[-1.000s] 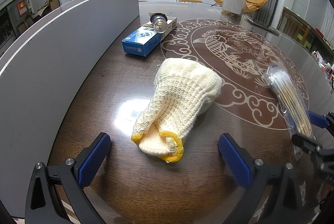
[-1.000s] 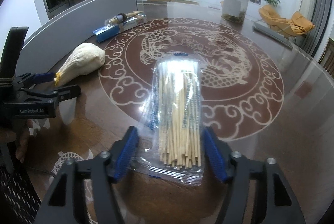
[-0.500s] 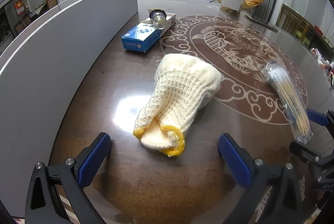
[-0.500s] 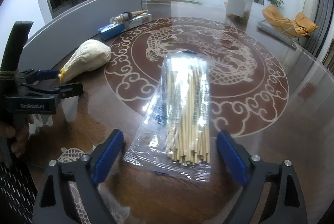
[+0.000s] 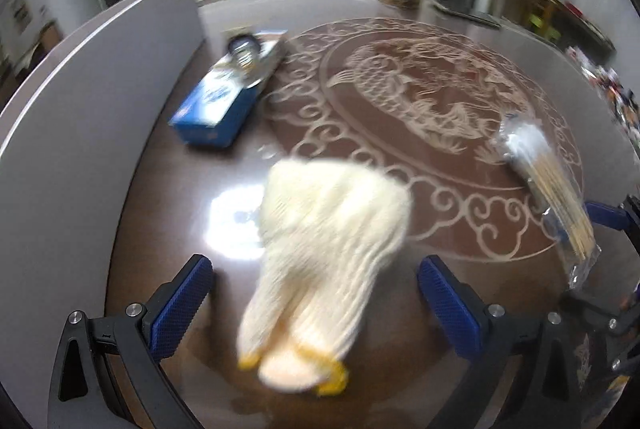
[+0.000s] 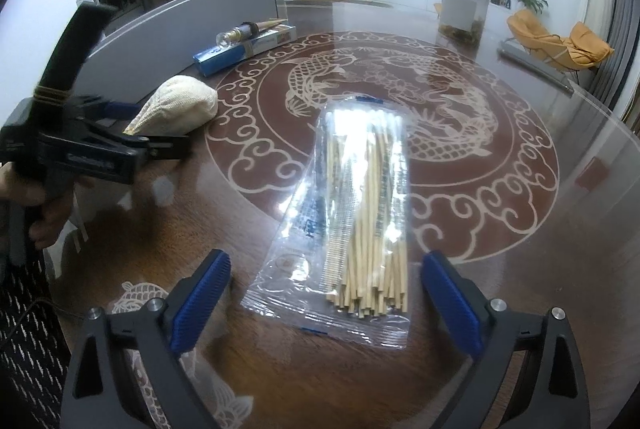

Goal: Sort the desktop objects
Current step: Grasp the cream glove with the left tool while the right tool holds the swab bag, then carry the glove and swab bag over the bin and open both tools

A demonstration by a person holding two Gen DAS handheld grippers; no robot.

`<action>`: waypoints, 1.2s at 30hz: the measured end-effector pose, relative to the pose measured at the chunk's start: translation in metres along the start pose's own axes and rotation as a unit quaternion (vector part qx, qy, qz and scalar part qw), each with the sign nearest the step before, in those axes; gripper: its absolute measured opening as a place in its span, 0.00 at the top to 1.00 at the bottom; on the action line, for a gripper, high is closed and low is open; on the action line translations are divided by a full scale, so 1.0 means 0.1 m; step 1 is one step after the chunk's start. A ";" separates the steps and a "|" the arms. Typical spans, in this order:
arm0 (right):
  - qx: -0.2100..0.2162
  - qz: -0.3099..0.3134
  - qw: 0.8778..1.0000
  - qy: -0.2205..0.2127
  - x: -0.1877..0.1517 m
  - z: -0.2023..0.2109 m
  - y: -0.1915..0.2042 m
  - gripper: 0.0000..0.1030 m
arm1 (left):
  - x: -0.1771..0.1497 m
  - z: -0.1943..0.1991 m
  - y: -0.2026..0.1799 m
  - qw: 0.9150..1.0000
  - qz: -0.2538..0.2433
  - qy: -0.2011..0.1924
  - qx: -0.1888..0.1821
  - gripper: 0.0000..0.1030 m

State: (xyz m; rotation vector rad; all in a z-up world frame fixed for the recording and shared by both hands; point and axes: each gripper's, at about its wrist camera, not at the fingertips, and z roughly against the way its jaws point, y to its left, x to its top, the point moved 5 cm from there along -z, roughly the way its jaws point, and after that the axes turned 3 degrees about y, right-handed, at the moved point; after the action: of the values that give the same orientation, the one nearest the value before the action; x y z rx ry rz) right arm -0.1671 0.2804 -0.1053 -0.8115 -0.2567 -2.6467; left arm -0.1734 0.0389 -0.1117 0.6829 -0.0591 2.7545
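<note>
Left wrist view: the left gripper points down at a dark wooden table with a pale carved fish pattern. Its blue-padded jaws are spread wide, one on each side of a cream knitted glove with a yellow cuff; the pads do not touch it. The glove is blurred. Further back, beside a grey partition, lies a blue box with a glass bulb on top. At far right lies a clear bag of wooden sticks.

Right wrist view: the right gripper has just been opening, and its jaws now stand spread on either side of the bag of sticks, which lies flat on the table, untouched by the pads. To the left, a hand holds the left gripper, its fingers at the glove.
</note>
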 end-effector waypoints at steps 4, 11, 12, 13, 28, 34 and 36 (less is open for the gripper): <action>0.031 -0.027 0.999 -0.020 0.10 0.06 -0.09 0.06 | 0.08 -0.01 -0.09 1.000 -0.007 0.000 -0.016 0.17; 0.028 0.019 0.998 0.055 0.52 -0.28 -0.09 0.23 | -0.07 0.17 0.02 1.000 0.023 -0.004 -0.002 0.60; 0.026 0.019 0.998 0.057 0.52 -0.29 -0.10 0.41 | -0.11 0.21 0.04 1.000 0.030 -0.007 -0.006 0.60; 0.021 0.027 0.998 0.056 0.52 -0.28 -0.09 0.64 | -0.17 0.29 0.07 0.999 0.041 -0.015 -0.011 0.60; 0.076 0.085 0.992 -0.052 1.22 0.72 0.52 0.68 | -0.36 1.90 0.71 0.976 0.146 -0.161 -0.028 0.60; 0.155 0.127 0.974 -0.107 2.17 0.85 1.45 0.68 | -0.34 2.33 1.69 0.964 0.198 -0.174 0.026 0.60; 0.192 0.133 0.965 -0.120 2.45 0.85 1.88 0.68 | -0.38 2.35 2.13 0.958 0.230 -0.165 0.043 0.61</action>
State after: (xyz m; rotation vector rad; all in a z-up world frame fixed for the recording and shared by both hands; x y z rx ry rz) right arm -0.2405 0.0611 0.1166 -0.9543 -0.6520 -2.1522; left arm -0.0997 -0.2008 0.0857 1.2942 -0.1954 3.0525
